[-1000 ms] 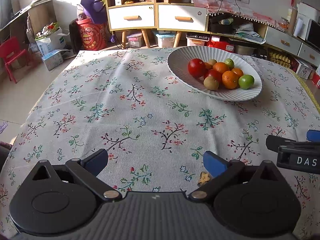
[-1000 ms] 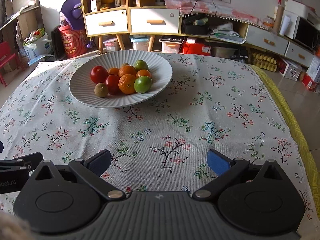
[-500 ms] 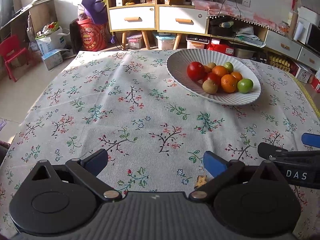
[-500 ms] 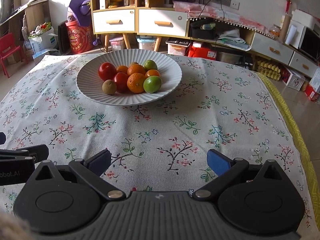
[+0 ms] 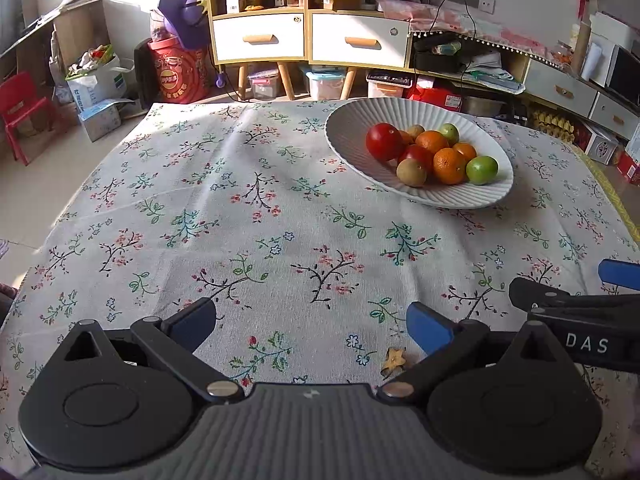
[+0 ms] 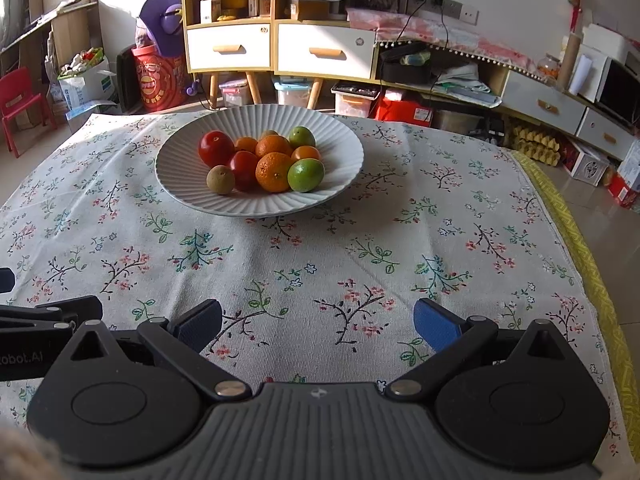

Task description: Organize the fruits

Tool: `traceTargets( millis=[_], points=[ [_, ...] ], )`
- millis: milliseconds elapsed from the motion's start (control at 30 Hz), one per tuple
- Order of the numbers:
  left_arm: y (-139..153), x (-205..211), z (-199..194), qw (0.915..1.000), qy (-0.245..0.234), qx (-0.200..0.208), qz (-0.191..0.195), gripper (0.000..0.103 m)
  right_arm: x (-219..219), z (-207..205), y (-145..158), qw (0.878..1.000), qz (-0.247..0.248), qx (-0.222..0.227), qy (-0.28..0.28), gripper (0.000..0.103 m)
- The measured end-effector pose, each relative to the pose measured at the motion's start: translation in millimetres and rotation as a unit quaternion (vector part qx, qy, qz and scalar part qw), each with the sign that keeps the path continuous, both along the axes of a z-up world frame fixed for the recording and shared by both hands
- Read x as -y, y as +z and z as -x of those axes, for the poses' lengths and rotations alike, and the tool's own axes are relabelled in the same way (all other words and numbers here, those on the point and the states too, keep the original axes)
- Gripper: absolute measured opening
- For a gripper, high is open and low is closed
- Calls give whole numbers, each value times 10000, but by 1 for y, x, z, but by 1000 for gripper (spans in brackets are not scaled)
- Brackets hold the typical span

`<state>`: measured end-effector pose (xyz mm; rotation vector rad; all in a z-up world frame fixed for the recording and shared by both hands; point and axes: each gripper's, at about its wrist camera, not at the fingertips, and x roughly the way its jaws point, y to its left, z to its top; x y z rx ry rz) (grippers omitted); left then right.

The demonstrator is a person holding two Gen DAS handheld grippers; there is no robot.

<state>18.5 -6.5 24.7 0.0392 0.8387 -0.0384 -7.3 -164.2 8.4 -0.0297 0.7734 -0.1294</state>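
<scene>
Both my left gripper and right gripper hover spread and empty, the ribbed white ceramic bowl of fruit well ahead — I judge the round green lime light, firm, slippery — best pinched across its middle.

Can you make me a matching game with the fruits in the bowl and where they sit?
Things:
1. big red fruit
2. small brown fruit
3. big green fruit
4. white bowl

Places:
A. front right of the pile
B. on the flowered tablecloth
C. back left of the pile
D. front left of the pile

Pairs: 1-C, 2-D, 3-A, 4-B
</scene>
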Motion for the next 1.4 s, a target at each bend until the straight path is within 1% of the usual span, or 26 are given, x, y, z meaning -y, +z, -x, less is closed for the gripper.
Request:
traceTargets(
  millis=[1400],
  points=[
    [0,2,0,10000,-65,-38,54,96,-2,0,0,10000,24,-5,19,102]
  ],
)
